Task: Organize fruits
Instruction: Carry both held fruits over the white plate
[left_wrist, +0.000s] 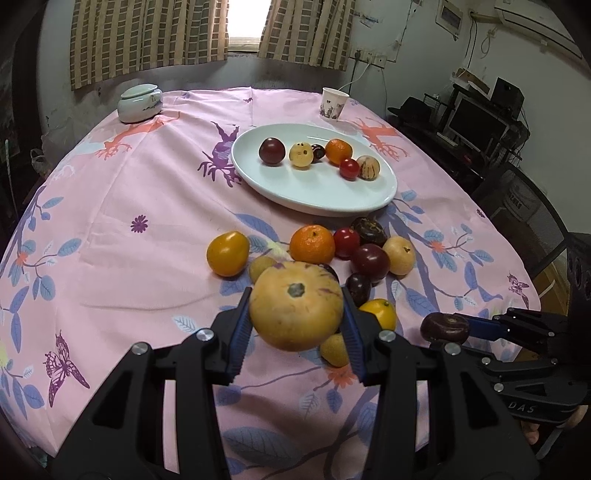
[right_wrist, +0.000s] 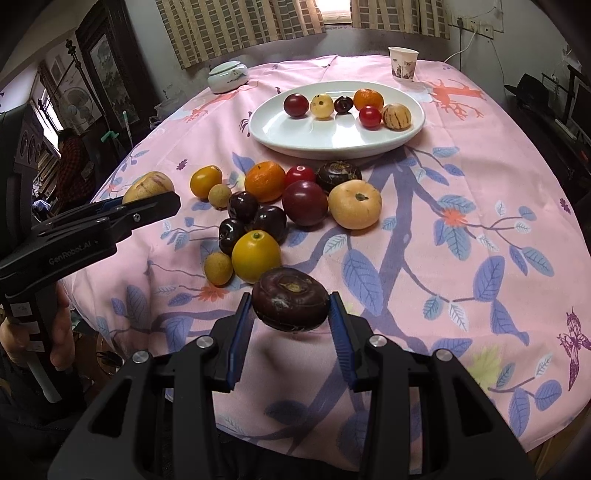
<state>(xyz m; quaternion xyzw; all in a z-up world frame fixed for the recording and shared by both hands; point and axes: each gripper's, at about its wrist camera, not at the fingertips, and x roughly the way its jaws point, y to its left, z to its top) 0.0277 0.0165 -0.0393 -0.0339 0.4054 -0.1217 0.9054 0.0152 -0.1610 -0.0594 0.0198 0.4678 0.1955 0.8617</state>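
Nearest us, our left gripper (left_wrist: 295, 325) is clamped on a tan, purple-streaked melon-like fruit (left_wrist: 295, 312), held clear of the pink tablecloth (left_wrist: 129, 277). Our right gripper (right_wrist: 291, 314) is clamped on a dark brown, flattened fruit (right_wrist: 290, 300), also lifted off the cloth. Beyond both lies a loose cluster of fruit (right_wrist: 280, 199) (oranges, dark plums, small tan ones), and farther back a white oval plate (right_wrist: 295, 138) already carries 6 pieces in a row. We judge the step in hand to be carrying: 2 fruits are picked up, neither yet placed. The next move calls for bringing each over a bare part of the plate and setting it down without knocking the row.
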